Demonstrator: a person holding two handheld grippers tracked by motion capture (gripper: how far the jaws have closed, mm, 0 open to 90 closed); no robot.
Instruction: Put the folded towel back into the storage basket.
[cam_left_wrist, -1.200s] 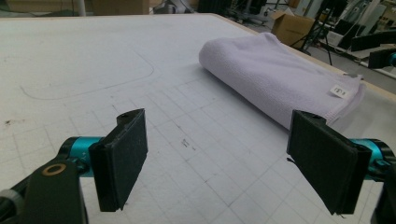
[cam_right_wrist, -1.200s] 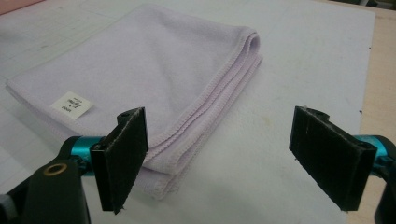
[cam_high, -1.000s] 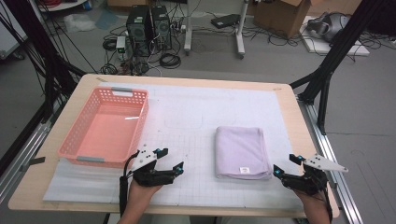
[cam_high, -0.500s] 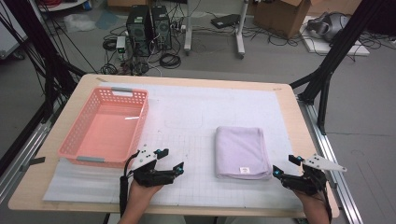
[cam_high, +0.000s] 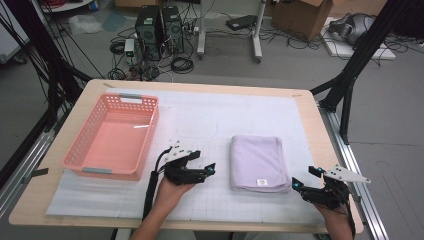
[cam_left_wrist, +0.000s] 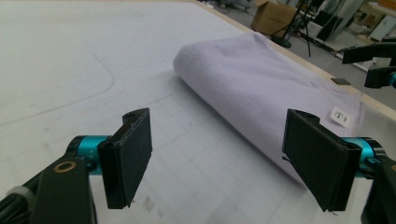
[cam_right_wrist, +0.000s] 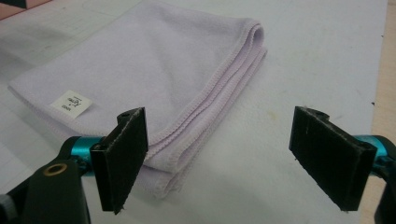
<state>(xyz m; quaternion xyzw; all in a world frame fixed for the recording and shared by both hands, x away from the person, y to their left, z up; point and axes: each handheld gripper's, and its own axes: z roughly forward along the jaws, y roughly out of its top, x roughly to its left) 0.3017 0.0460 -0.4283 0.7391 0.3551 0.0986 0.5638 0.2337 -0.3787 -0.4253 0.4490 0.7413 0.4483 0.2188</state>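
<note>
A folded lilac towel (cam_high: 259, 163) lies right of centre in the high view, on the white mat (cam_high: 200, 120). The left gripper (cam_high: 206, 169) sits just left of it, jaws wide though they have just been closing a little, nothing between them. The right gripper (cam_high: 300, 186), lower right, gapes empty near the towel's corner. A pink basket (cam_high: 114, 137) stands at the left.

Bright even light, soft shadows, slight blur
</note>
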